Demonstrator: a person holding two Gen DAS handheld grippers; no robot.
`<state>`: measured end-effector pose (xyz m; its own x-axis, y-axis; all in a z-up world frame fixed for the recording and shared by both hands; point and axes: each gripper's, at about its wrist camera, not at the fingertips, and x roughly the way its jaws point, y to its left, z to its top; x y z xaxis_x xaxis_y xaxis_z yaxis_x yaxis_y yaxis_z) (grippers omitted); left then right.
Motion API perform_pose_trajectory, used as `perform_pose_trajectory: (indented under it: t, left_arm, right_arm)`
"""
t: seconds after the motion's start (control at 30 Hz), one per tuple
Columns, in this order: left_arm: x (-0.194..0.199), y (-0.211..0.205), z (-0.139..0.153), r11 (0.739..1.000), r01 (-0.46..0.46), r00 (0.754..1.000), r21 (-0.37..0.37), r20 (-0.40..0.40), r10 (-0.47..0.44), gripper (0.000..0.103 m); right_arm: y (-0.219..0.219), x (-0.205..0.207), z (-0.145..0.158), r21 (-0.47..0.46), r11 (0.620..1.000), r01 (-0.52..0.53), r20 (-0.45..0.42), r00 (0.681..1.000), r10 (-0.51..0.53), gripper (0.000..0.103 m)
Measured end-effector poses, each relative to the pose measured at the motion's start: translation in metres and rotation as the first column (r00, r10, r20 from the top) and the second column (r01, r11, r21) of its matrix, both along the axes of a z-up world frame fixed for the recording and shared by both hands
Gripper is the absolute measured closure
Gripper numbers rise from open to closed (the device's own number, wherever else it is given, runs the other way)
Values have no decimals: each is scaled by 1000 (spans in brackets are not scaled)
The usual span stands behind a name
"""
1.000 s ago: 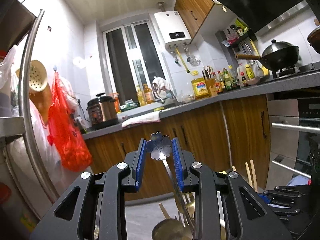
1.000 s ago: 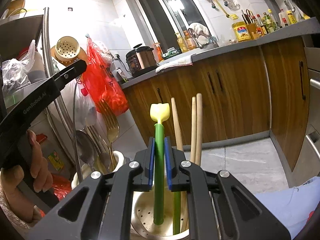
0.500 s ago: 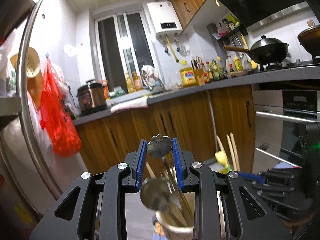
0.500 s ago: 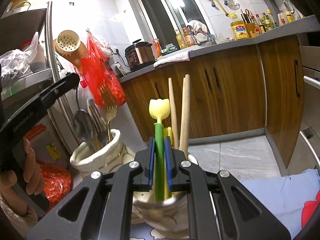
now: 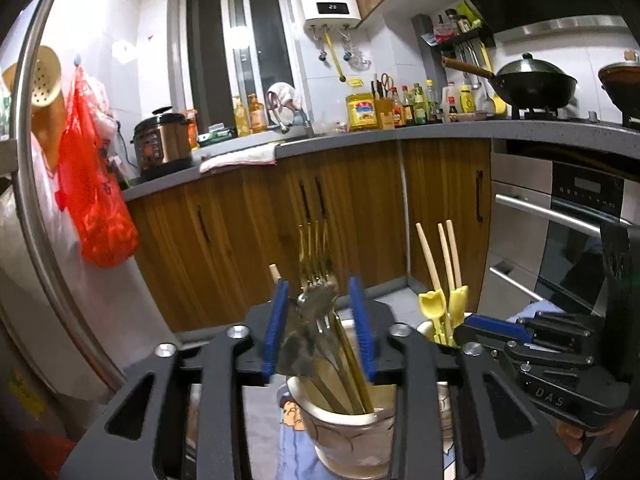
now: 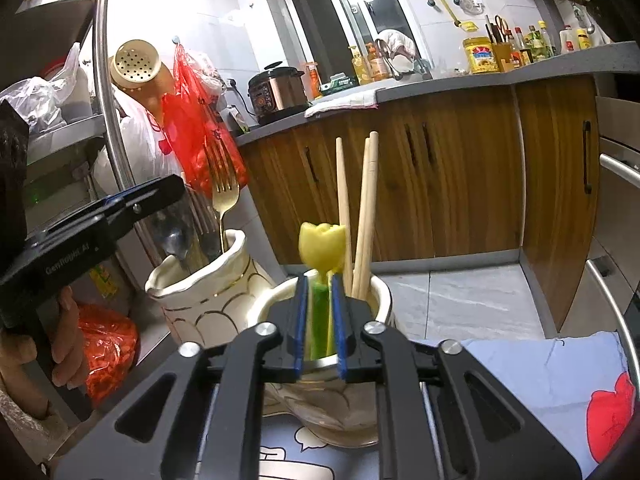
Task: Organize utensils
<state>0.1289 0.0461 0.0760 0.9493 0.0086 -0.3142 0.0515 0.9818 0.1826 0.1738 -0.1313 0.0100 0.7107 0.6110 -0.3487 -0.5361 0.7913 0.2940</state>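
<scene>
Two cream ceramic holders stand side by side on a patterned cloth. The left holder (image 5: 348,428) (image 6: 200,296) holds gold forks (image 5: 316,252) and spoons. My left gripper (image 5: 320,328) is open just above its rim, its jaws standing apart on either side of a flower-ended metal utensil (image 5: 316,304) that stands loose among the others. The right holder (image 6: 376,300) holds wooden chopsticks (image 6: 364,208) and a green utensil with a yellow tulip top (image 6: 322,246). My right gripper (image 6: 320,320) has its jaws slightly apart around the green stem.
A metal rack post (image 6: 116,112) with a red bag (image 6: 192,132) stands at the left. Wooden cabinets (image 6: 460,184) and the countertop lie behind. An oven front (image 5: 560,232) is at the right. The cloth (image 6: 540,380) spreads right of the holders.
Both grippers have lowered toward the holders. The left jaws have opened, letting go of the flower-ended utensil into the left holder. The right jaws have loosened around the green utensil, now deep in its holder.
</scene>
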Motion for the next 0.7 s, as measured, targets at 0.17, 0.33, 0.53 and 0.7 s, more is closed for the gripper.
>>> perform_pose_trajectory:
  t: [0.17, 0.33, 0.53, 0.7]
  left_arm:
    - [-3, -5, 0, 1000, 16, 1000, 17, -6, -15, 51]
    - [-12, -6, 5, 1000, 14, 1000, 14, -7, -14, 39]
    - [-40, 2, 19, 998, 24, 1000, -55, 5, -24, 34]
    - [-67, 7, 18, 995, 33, 999, -90, -17, -35, 32]
  right_arm:
    - [-7, -4, 6, 6, 1000, 14, -12, 1000, -14, 69]
    - [-19, -16, 14, -4, 999, 39, -16, 999, -39, 55]
    - [-38, -40, 22, -16, 998, 54, -78, 995, -55, 37]
    - [-49, -68, 26, -65, 995, 79, -100, 991, -86, 31]
